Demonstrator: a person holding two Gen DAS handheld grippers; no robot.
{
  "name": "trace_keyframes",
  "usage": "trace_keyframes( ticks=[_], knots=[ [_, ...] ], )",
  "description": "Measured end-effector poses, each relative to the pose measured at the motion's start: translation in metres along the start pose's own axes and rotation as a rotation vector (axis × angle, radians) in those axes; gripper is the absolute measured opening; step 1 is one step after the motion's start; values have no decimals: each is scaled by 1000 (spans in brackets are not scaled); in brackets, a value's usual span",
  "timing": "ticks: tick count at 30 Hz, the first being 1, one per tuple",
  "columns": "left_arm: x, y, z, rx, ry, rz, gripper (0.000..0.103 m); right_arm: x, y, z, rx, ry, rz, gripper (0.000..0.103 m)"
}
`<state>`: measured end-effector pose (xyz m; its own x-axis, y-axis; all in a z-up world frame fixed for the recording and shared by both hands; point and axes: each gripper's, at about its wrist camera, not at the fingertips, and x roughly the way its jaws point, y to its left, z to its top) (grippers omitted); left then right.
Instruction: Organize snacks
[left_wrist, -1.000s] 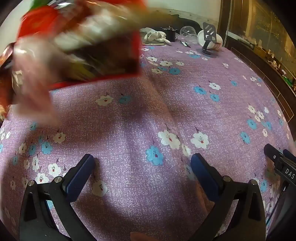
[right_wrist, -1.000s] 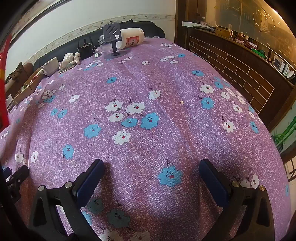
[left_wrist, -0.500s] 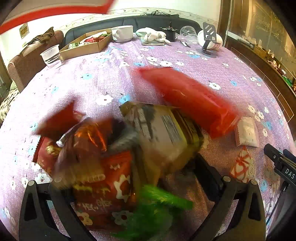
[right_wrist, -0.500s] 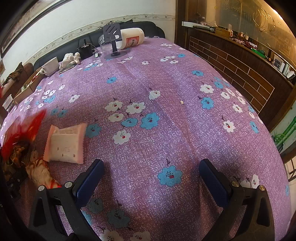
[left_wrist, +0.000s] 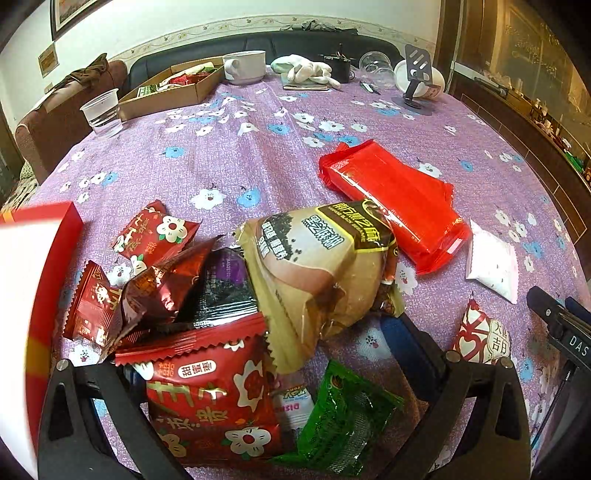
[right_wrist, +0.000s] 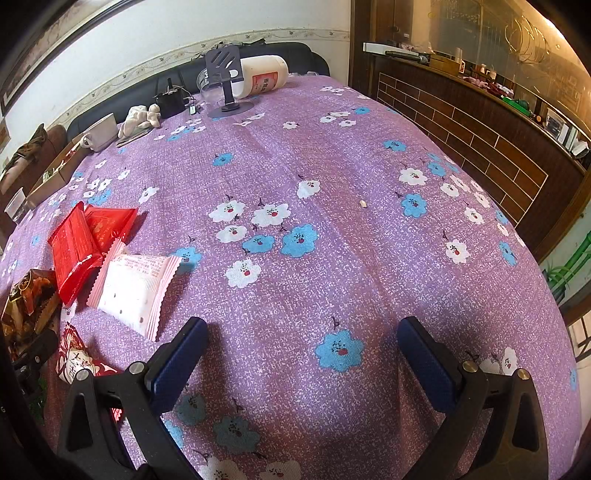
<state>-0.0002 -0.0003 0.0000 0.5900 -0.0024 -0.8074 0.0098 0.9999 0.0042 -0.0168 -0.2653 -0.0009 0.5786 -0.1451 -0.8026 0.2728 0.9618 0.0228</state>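
While both tongs gape empty, snack pile (left_wrist: 258, 302) heaped between left tongs (left_wrist: 266, 354), right tongs (right_wrist: 301, 345) beside it.

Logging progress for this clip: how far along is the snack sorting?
Barely begun. Done: nothing sorted; the snack pile lies loose on the tablecloth. In hand: nothing; left gripper and right gripper are open. Left: every packet, perhaps into the cardboard box.
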Motion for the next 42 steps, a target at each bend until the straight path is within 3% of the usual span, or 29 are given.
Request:
trace_keyframes(
  ticks=[30,37,39,42],
  knots=[
    [-6,2,-6,22,13,-11,103,0,1,0,0,1,-1,103],
    [-107,17,-23,40,-266,42,103,-5,-2,-3,-21,37,29,103],
    [-136,30,-23,19,-335,56,103,-17,-5,-10,20,5,41,103],
    [-165,50,-24,-25,-379,52,103,-40,2,-17,-2,-66,69,103]
  ],
)
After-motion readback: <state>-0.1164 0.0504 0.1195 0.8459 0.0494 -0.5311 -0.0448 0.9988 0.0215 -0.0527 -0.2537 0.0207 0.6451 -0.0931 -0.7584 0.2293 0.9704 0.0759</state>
